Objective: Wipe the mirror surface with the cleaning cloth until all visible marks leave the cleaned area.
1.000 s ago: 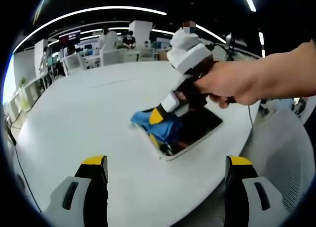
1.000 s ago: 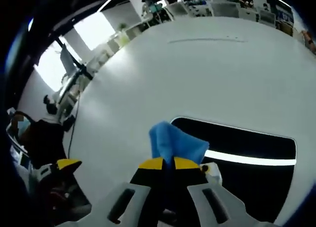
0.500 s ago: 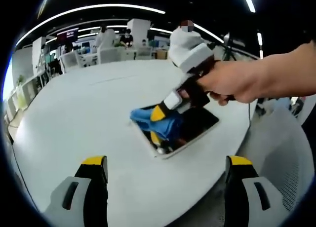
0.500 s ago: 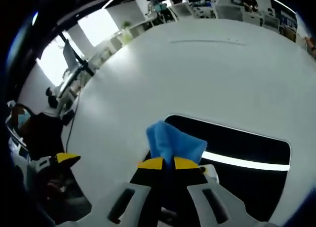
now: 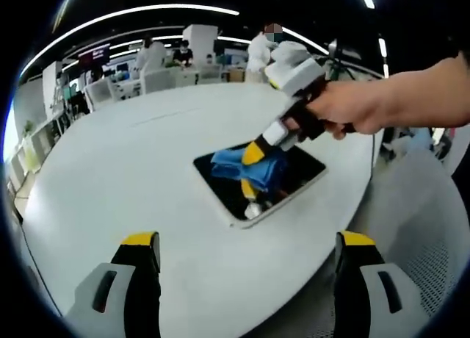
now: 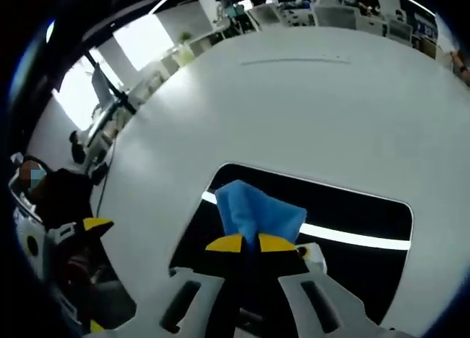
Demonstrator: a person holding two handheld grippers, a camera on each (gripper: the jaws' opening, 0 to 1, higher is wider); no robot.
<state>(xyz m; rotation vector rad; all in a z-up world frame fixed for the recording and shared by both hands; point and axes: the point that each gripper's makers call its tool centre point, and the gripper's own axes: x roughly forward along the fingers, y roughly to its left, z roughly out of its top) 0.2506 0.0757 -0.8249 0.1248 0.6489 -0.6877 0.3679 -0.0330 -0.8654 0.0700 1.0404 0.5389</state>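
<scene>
The right gripper [image 6: 250,242], its yellow-tipped jaws clamped on the crumpled blue cleaning cloth [image 6: 258,211], presses it onto the dark rectangular mirror [image 6: 367,213] lying flat on the round white table [image 5: 117,169], while the left gripper [image 5: 246,239] hangs wide open, well short of it.

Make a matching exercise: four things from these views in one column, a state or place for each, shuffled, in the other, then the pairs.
1. cleaning cloth
2. mirror
3. left tongs
4. table

A. open, holding nothing
B. white and round, bearing the mirror
C. blue, pinched in the right tongs
D. dark, lying flat on the table

Pairs: 1-C, 2-D, 3-A, 4-B
</scene>
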